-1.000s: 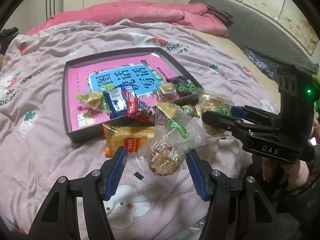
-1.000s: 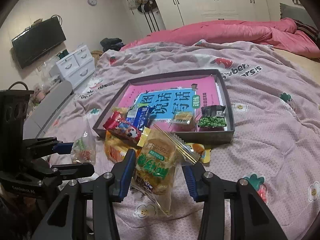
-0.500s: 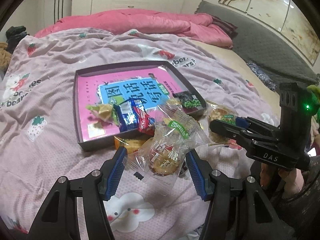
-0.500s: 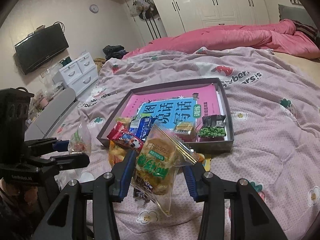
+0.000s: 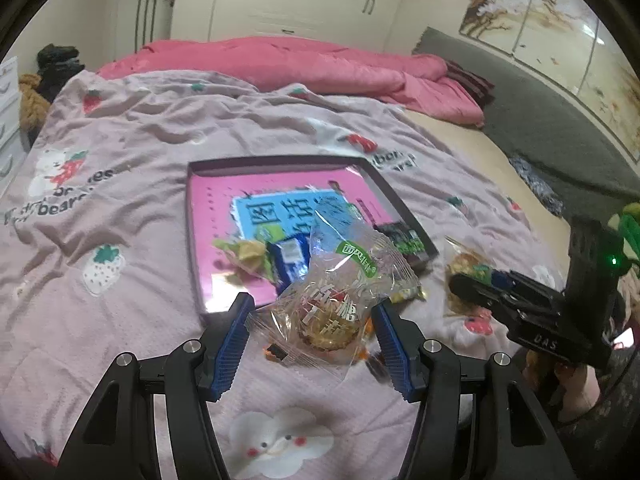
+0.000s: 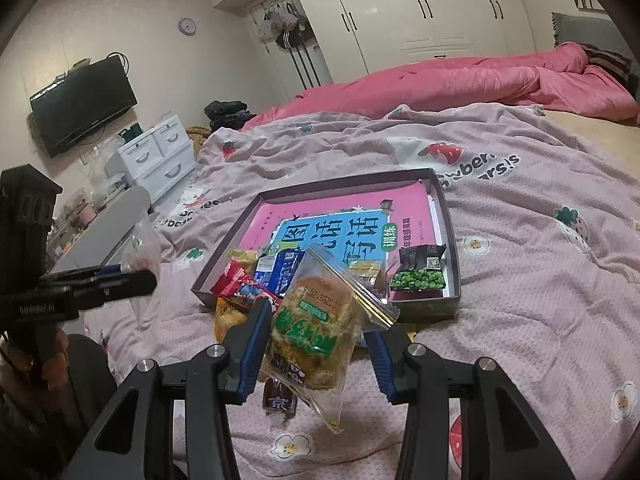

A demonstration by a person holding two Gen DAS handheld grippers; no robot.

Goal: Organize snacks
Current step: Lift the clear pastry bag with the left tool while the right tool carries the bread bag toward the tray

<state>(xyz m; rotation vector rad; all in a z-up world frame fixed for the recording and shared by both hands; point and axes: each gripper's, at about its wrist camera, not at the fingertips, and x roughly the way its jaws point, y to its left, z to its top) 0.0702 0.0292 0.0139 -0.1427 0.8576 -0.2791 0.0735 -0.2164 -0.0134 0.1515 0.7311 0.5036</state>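
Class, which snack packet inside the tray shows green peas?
The black packet in the tray's near right corner; the neighbouring wrappers are blue, red and yellow.

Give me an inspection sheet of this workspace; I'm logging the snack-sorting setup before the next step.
Surface: bed with a lilac strawberry blanket, rumpled.
Job's things: shallow tray on the blanket, a pink book lying in it; several snacks at its near end, among them a pea pack and a blue pack; more snacks loose on the blanket by the near rim.
Clutter: pink duvet at the far side.
Tongs: left tongs hold a clear cake pack; right tongs hold a green-label pack, both lifted.
Cables: nothing seen.
Surroundings: wardrobe, TV, white drawers.
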